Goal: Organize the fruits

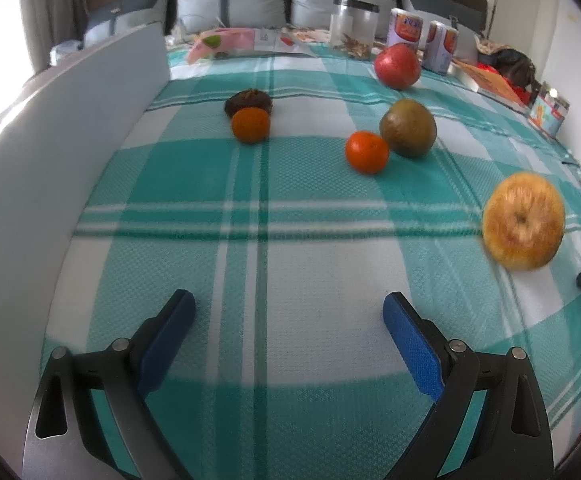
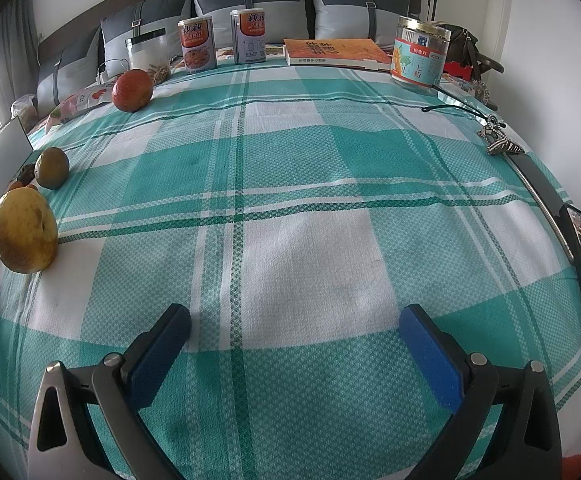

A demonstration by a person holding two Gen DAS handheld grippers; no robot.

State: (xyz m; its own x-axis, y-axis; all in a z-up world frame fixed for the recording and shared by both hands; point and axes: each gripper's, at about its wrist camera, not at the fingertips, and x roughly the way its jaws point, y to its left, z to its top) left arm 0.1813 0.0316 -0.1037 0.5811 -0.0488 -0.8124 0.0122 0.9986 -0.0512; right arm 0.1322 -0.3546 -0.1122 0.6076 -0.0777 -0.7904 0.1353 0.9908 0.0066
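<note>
Checked bedspread gives softly under your scattered fruit; both the left gripper [image 1: 288, 306] and right gripper [image 2: 295, 320] gape empty, so take the firm, round yellow apple [image 1: 524, 227] across its middle.

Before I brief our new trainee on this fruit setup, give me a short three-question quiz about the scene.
1. True or false: the left gripper holds a fruit.
2. How many small oranges lie on the checked cloth?
3. Which fruit sits beside the nearer small orange: A) red apple, B) brownish-green fruit, C) yellow apple?

Key: 1 false, both it and the right gripper are open and empty. 2 two. 3 B.
</note>
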